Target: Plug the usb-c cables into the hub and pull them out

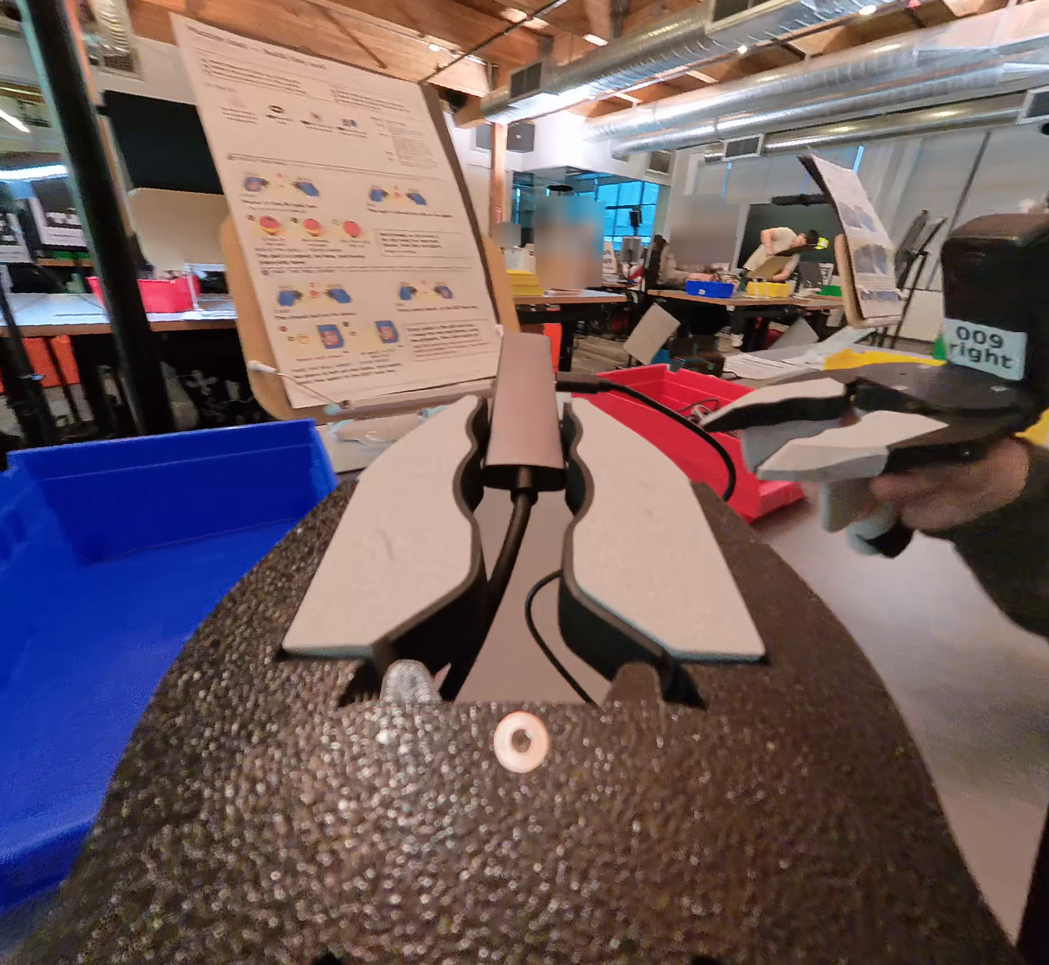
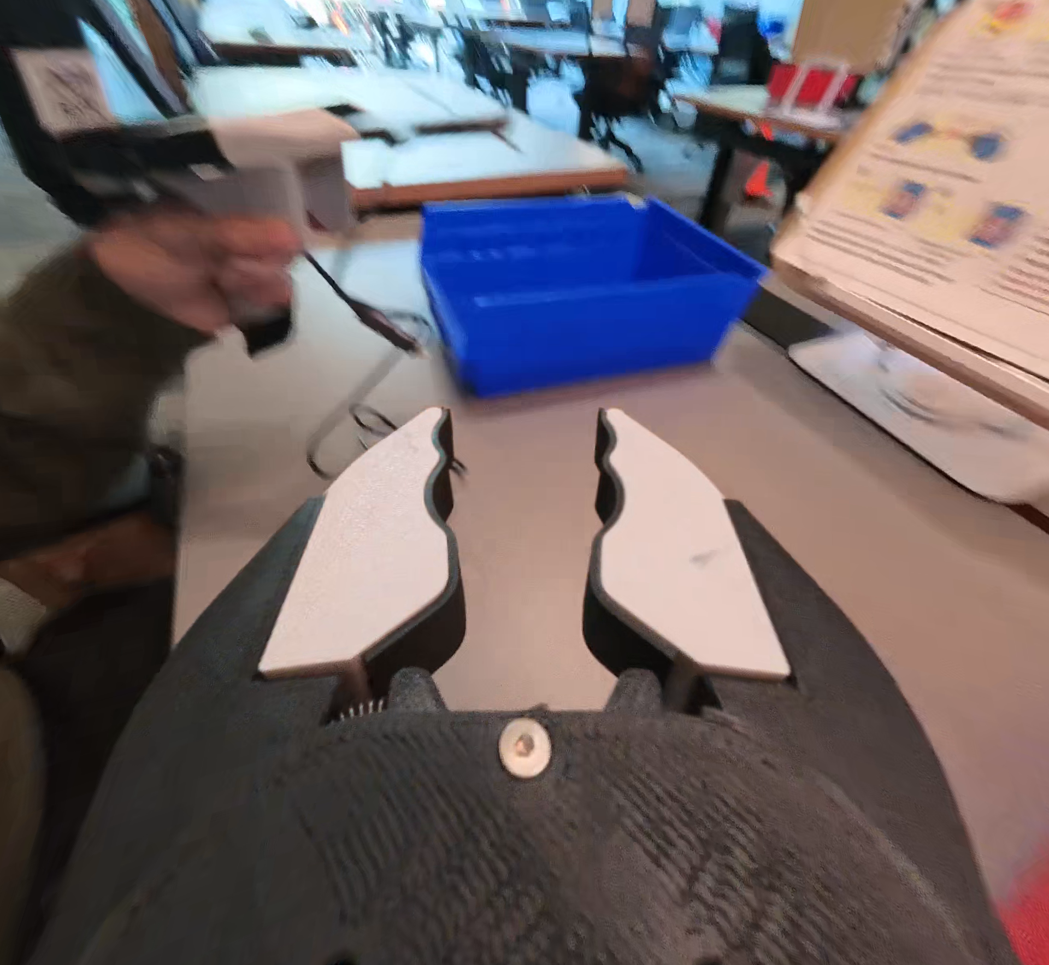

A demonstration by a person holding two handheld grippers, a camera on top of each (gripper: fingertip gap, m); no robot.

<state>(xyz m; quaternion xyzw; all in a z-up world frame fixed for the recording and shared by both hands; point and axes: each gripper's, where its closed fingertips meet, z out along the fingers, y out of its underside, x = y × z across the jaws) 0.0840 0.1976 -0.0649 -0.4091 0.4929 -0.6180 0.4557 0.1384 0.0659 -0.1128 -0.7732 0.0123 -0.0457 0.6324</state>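
In the left wrist view my left gripper [image 1: 525, 410] is shut on a grey usb hub [image 1: 523, 370], held upright above the table. The hub's own black lead [image 1: 511, 534] hangs down between the fingers. A black usb-c cable [image 1: 706, 435] has its plug against the hub's right side and curves down to the right. My right gripper [image 1: 735, 441] is to the right of the hub, close to that cable. In the right wrist view my right gripper [image 2: 525, 427] is open and empty over the grey table [image 2: 738, 483]. The left gripper [image 2: 255, 182] is blurred at upper left, with a dark cable [image 2: 363, 307] hanging from it.
A blue bin [image 1: 142, 540] stands to the left and also shows ahead in the right wrist view [image 2: 584, 290]. A red bin [image 1: 675, 398] sits behind the hub. An instruction board [image 1: 340, 211] leans at the back. A black pole [image 1: 74, 143] rises at far left. The tips of one gripper are about 15 cm away from the tips of the other.
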